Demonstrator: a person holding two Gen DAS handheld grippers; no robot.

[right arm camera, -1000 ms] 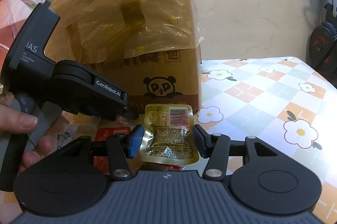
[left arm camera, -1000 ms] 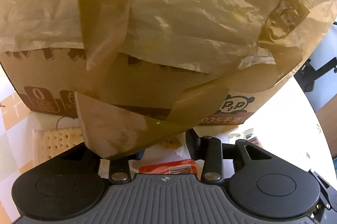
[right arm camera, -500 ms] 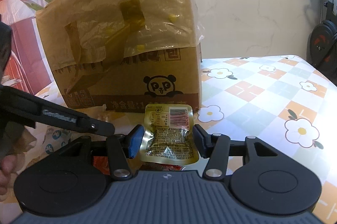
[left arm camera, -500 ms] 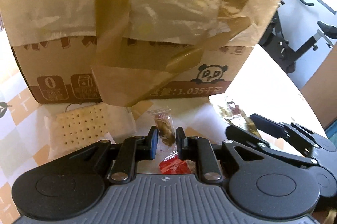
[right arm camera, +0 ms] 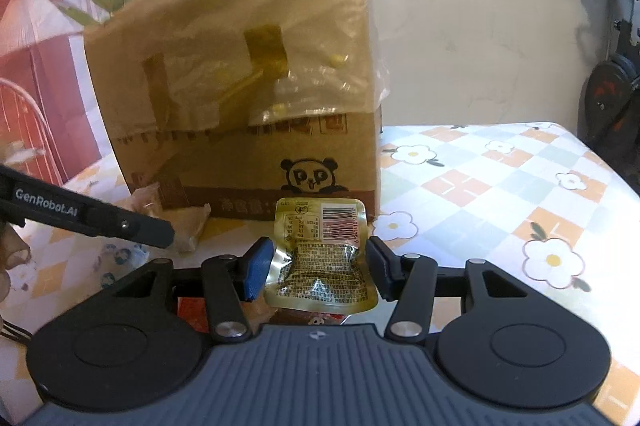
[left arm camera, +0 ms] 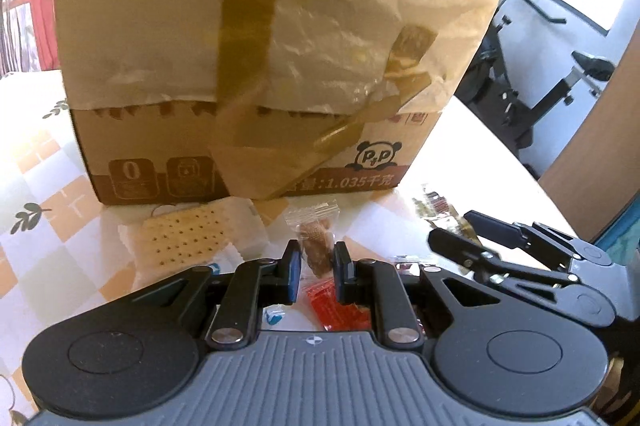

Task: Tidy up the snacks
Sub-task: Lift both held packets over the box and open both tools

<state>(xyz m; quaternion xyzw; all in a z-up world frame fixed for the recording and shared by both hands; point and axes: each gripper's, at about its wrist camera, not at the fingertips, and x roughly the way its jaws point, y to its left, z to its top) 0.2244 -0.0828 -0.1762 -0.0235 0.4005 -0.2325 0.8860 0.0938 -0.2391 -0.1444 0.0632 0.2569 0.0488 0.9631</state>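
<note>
Two grippers working before the cardboard box (left arm camera: pixel 256 66), left gripper (left arm camera: pixel 317 268) pinching a clear-wrapped brown snack (left arm camera: pixel 316 246), right gripper (right arm camera: pixel 318 266) spread around a gold pouch (right arm camera: pixel 322 254), touching uncertain, cracker pack (left arm camera: pixel 184 238) lying beside the box.

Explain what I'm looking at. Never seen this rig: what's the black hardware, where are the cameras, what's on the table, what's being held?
No robot arm: a person holds a two-finger gripper in each hand, each with a fisheye camera looking along its fingers.

The left wrist view shows the left gripper, its fingers closed around a small clear-wrapped brown snack. The right gripper also shows there, at the right.

The right wrist view shows the right gripper, its fingers on either side of a gold foil pouch, seemingly not pressing it.

On the floral tablecloth stands a cardboard box lined with a plastic bag. In front lie a wrapped cracker and a red packet.
</note>
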